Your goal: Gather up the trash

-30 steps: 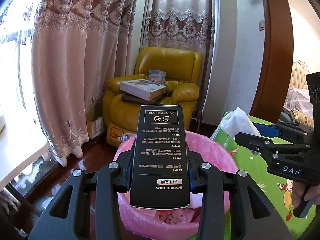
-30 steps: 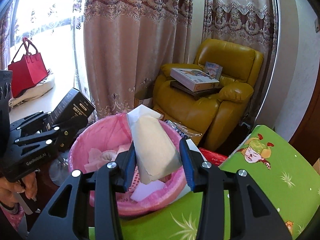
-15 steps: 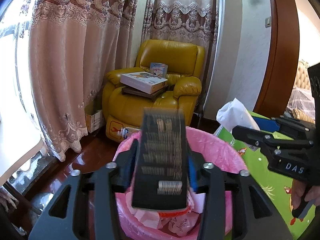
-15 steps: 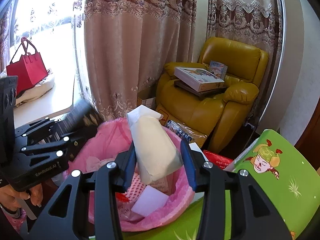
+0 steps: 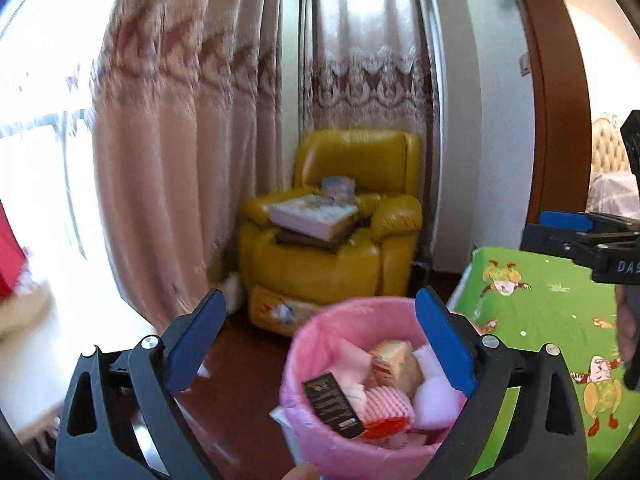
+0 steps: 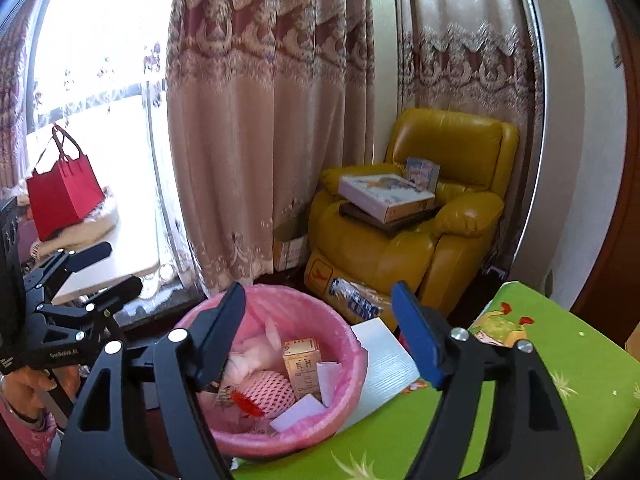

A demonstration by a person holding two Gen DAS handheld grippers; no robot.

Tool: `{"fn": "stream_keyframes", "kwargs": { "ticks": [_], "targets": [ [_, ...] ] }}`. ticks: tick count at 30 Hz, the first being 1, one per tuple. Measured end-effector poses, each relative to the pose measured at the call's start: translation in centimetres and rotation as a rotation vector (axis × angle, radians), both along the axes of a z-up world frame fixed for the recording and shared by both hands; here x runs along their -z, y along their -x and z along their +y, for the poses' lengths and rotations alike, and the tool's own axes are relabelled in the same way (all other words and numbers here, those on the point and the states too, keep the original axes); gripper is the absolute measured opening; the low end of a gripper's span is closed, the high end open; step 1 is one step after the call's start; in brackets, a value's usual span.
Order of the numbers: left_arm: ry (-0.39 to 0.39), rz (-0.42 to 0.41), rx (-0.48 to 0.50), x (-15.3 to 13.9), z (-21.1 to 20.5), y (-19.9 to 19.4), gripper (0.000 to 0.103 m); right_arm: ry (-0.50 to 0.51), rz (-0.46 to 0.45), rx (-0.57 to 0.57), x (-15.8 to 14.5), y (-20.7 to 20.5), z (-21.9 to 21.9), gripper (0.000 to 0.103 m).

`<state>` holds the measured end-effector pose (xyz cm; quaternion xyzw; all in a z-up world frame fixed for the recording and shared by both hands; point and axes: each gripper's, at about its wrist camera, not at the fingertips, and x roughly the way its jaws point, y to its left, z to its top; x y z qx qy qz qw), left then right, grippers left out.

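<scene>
A bin lined with a pink bag [image 5: 320, 436] [image 6: 344, 344] stands by the green table. In it lie a black box [image 5: 334, 406], a tan packet [image 5: 396, 362] [image 6: 303, 362], a pink foam net [image 6: 264, 392] and white paper scraps. My left gripper [image 5: 320, 340] is open and empty above the bin; it also shows at the left of the right wrist view [image 6: 108, 268]. My right gripper [image 6: 320, 332] is open and empty above the bin; it also shows at the right of the left wrist view [image 5: 576, 236].
A green cartoon-print table [image 5: 560, 320] [image 6: 560, 360] adjoins the bin. A white sheet [image 6: 380, 364] lies at its edge. A yellow armchair [image 6: 420, 232] with boxes stands behind, by curtains [image 6: 260, 140]. A red bag [image 6: 64, 192] sits on a white table at left.
Both grippers have opened. The black box has dropped from the left gripper and the tan packet from the right gripper into the pink bin. Both grippers have risen.
</scene>
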<state>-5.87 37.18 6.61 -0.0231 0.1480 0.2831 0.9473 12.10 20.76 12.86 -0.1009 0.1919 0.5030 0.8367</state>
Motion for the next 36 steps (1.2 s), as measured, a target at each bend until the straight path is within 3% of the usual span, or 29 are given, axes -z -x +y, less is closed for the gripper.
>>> {"fn": "stream_keyframes", "kwargs": {
  "ticks": [4,9,23,36],
  "targets": [
    [-0.091,-0.053,-0.05,-2.5,-3.0,2.9,0.089,-0.056,-0.027,0.012,-1.7,2.4,-3.8,0.087],
    [-0.073,-0.072,-0.085,-3.2,-5.3,5.3,0.09,-0.077,-0.054,0.033,-1.2,5.6,-8.1,0.095],
    [0.009,0.037,-0.049,1.9,-10.5,6.5,0.09,0.019,0.014,0.106,5.5,8.8,-12.0,0.096],
    [0.077,0.094,0.011,4.3,-11.8,6.4,0.09,0.068,0.026,0.088,7.1,9.6,-10.7,0.096]
  ]
}}
